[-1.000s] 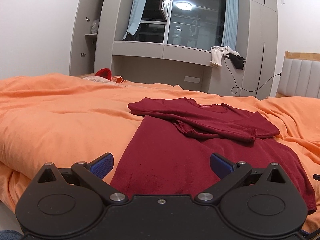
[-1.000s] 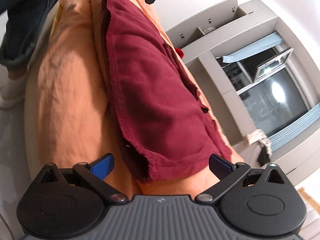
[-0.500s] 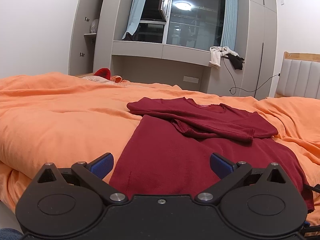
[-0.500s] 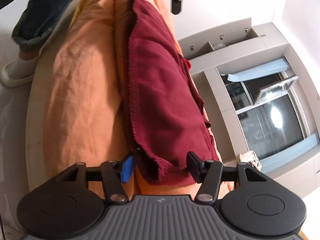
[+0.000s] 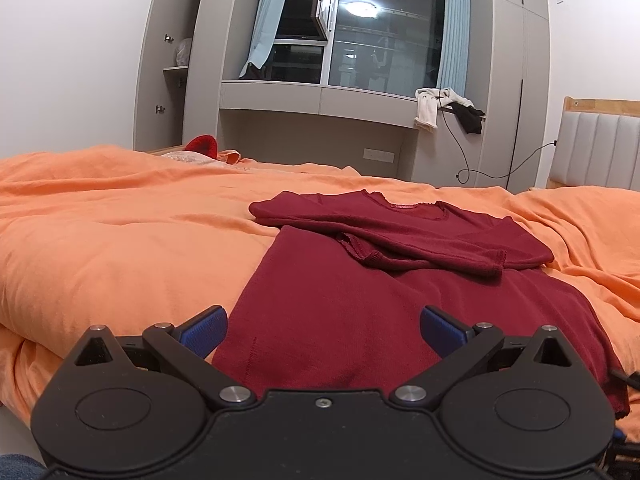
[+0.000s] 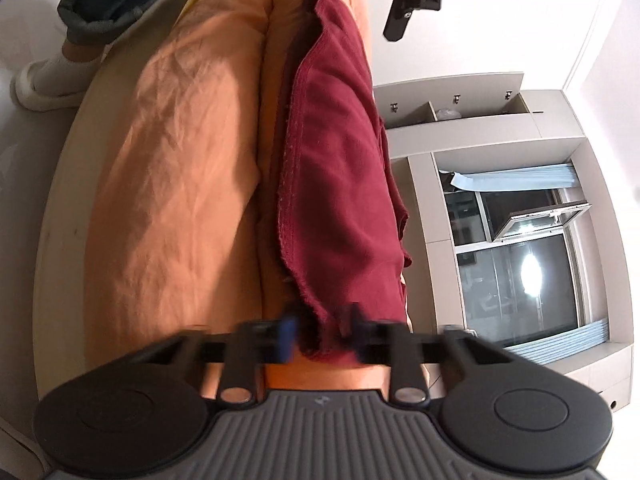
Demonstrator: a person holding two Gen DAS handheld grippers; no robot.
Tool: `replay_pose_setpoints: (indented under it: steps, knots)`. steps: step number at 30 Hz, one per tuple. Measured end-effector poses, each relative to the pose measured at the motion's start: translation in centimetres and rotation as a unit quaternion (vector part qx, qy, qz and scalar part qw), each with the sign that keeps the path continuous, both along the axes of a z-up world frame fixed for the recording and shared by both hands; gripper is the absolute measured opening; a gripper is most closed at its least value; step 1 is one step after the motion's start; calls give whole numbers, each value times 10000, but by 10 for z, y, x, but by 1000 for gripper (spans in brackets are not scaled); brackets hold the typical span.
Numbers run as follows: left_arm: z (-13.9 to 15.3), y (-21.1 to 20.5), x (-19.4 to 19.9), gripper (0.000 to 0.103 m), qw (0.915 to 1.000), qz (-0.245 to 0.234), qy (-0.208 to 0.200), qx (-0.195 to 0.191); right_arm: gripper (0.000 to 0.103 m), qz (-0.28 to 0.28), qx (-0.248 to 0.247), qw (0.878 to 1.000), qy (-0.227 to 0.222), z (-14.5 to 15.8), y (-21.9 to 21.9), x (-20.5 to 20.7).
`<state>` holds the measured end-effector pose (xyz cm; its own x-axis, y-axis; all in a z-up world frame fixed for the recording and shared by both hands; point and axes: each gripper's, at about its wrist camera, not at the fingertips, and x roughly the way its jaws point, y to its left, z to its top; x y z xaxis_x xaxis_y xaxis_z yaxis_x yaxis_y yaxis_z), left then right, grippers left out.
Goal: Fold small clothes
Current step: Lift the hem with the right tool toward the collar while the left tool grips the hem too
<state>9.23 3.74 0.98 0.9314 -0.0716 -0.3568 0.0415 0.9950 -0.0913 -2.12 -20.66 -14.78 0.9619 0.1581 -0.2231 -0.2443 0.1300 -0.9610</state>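
Right wrist view: right gripper (image 6: 320,338) has just clamped down on the near hem corner of the dark red shirt (image 6: 336,168), cloth bunched between the pads, frame blurred there. Risk: bite looks shallow, right at the frayed corner, so the hem could slip out on the lift; may also have caught some orange duvet (image 6: 176,184) underneath, which would drag bedding up w/ the fold. Can't tell if both layers are in the pinch. Gripper is rolled sideways, pointing slightly down along the bed edge.

Left wrist view: left gripper (image 5: 322,330) wide apart, empty, hovering over the other hem corner, aimed a bit downward. Shirt (image 5: 384,288) lies flat on the duvet (image 5: 120,248), sleeves already folded in across the chest. If only one corner lifts, fold goes skewed.
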Motion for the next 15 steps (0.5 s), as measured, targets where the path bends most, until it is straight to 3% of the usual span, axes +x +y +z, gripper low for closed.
replay_pose_setpoints:
  steps: [4, 8, 11, 15]
  knots:
    - [0, 0, -4, 102, 9998, -181, -65, -45, 9, 52, 833, 9964, -130, 25, -3, -1]
    - [2, -9, -18, 102, 9965, -736, -398, 55, 9, -179, 1896, 9806, -461, 56, -12, 6]
    - [2, -28, -31, 102, 9877, -1314, -740, 406, 9, -277, 2406, 9680, -655, 69, -13, 14]
    - [-7, -63, -42, 102, 9691, -1928, -955, 1205, 9, -257, 2748, 9587, -695, 79, -14, 23]
